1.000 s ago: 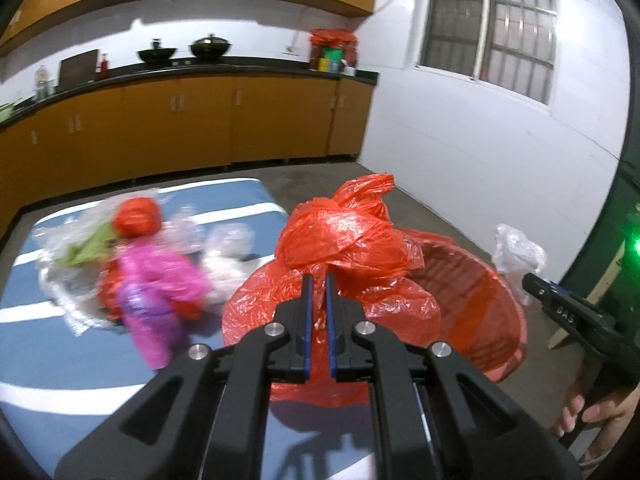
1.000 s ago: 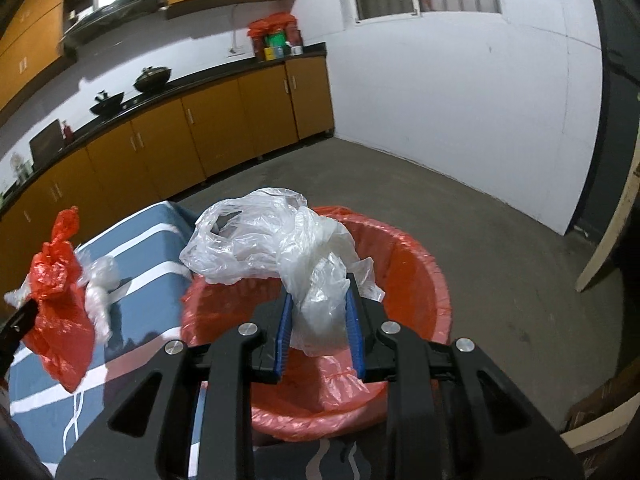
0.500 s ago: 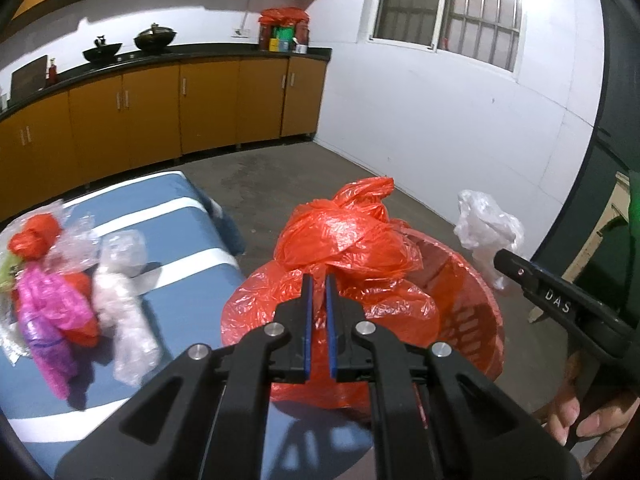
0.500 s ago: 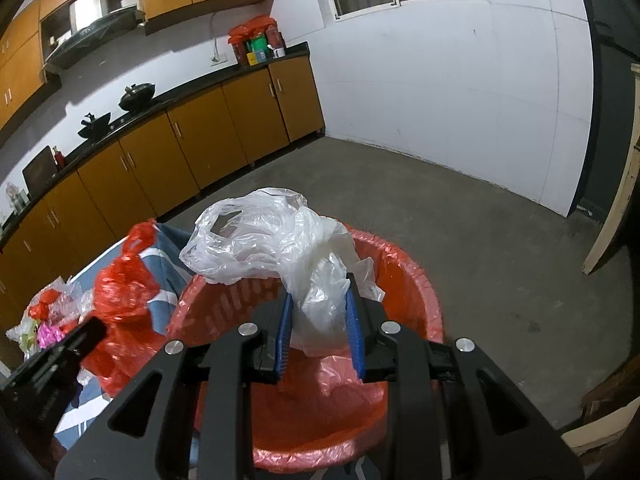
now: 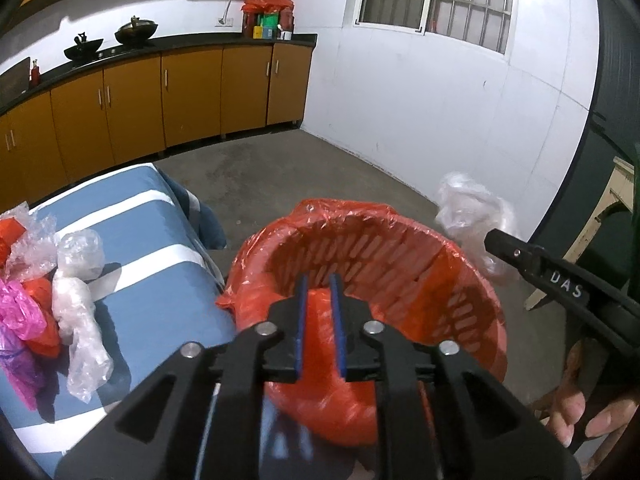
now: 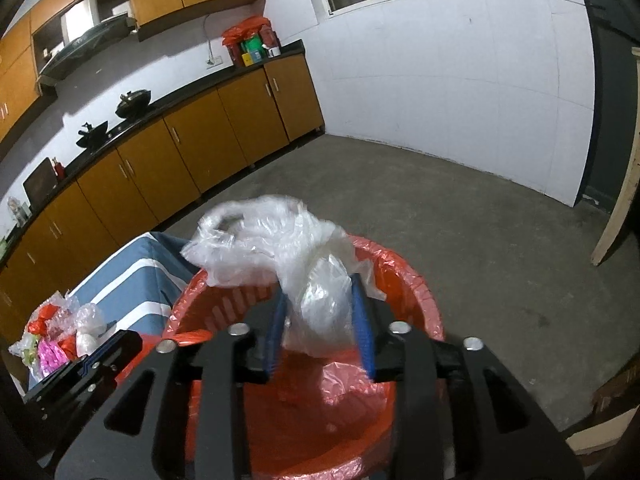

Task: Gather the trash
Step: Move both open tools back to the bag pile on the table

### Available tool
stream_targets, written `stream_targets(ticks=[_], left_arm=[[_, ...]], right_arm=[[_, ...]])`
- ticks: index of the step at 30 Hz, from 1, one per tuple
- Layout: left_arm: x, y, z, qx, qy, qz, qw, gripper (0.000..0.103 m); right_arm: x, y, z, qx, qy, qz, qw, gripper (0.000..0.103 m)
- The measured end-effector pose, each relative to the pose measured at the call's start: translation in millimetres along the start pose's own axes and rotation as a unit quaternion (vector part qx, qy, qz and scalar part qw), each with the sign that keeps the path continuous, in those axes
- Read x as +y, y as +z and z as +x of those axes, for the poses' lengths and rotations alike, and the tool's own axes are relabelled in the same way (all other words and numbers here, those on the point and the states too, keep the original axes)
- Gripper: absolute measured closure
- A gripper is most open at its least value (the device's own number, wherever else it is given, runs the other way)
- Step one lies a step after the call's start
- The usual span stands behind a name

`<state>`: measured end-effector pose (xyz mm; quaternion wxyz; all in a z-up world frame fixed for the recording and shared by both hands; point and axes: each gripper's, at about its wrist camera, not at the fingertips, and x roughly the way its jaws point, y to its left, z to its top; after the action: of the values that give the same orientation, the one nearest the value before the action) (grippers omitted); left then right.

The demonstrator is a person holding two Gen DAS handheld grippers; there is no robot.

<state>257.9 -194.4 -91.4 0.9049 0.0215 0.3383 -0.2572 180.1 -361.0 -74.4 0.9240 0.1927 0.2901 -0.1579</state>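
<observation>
The clear plastic bag [image 6: 288, 264] looked almost weightless: thin, crumpled film, soft enough to fold under any squeeze and slick enough to slide off smooth pads, so the bunched, thicker middle seemed the best place to pinch it, not a loose flap. It hung between the blue pads [image 6: 362, 312] of the right gripper [image 6: 320, 320], directly above the red-lined basket [image 6: 424, 288], and the jaws were opening around it; the left pad stood clear of the film, so the bag seemed about to drop by its own slight weight, and might cling or drift. The right gripper pointed forward and downward over the basket's near rim. The left gripper [image 5: 319, 320] sat beside it, tilted down into the same basket, its jaws narrow but opening, with a red plastic bag [image 5: 320, 312] blurred between and below the pads, apparently released. More crumpled bags [image 5: 76, 292], clear, red and pink, lay in a heap on the blue striped cloth [image 5: 132, 220] left of the basket, all likely just as light and floppy.
</observation>
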Motion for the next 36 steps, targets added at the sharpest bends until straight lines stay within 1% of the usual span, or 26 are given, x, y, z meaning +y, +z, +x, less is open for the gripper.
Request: stream_targets(ticks=[1, 3, 6, 8, 13, 15, 19, 22, 25, 27, 29, 30, 33, 36], left_arm=[[3, -2, 0, 0.002, 0.001, -0.004, 1.0000, 0.083], [7, -4, -1, 0.003, 0.006, -0.011, 0.9999, 0.080], [21, -5, -12, -0.006, 0.017, -0.026, 0.9995, 0.073], [28, -4, -19, -0.014, 0.023, -0.033, 0.9991, 0.067], [43, 3, -39, -0.039, 0.019, -0.058, 0.9974, 0.061], [41, 5, -46, -0.047, 0.020, -0.054, 0.9972, 0.060], [41, 6, -61, -0.064, 0.038, -0.040, 0.9964, 0.059], [46, 2, -73, -0.077, 0.068, -0.034, 0.9941, 0.051], [57, -5, -88, -0.085, 0.102, -0.030, 0.9907, 0.047], [70, -12, -100, -0.089, 0.125, -0.034, 0.9875, 0.044], [87, -20, -112, -0.093, 0.155, -0.041, 0.9826, 0.040], [98, -25, -119, -0.094, 0.176, -0.048, 0.9787, 0.038], [125, -36, -135, -0.092, 0.219, -0.066, 0.9691, 0.032], [159, -50, -151, -0.085, 0.268, -0.091, 0.9553, 0.028]], right_arm=[[0, -1, -1, 0.000, 0.001, 0.000, 1.000, 0.056], [-2, -2, -3, -0.001, 0.000, -0.003, 1.000, 0.051], [-3, -1, -5, -0.001, -0.006, -0.007, 1.000, 0.051], [-4, -1, -8, -0.003, -0.011, -0.012, 1.000, 0.050], [-1, 0, -15, -0.011, -0.020, -0.021, 1.000, 0.049], [0, 0, -18, -0.013, -0.022, -0.026, 0.999, 0.049], [10, 0, -22, -0.015, -0.018, -0.046, 0.999, 0.049], [23, -1, -24, -0.016, -0.007, -0.060, 0.998, 0.049], [40, -4, -24, -0.010, 0.016, -0.075, 0.997, 0.049], [59, -9, -22, -0.003, 0.036, -0.092, 0.995, 0.049], [80, -15, -21, 0.003, 0.057, -0.112, 0.992, 0.049], [88, -17, -20, 0.005, 0.065, -0.121, 0.990, 0.049], [118, -27, -17, 0.009, 0.093, -0.148, 0.985, 0.049], [145, -33, -10, 0.018, 0.121, -0.162, 0.979, 0.049]])
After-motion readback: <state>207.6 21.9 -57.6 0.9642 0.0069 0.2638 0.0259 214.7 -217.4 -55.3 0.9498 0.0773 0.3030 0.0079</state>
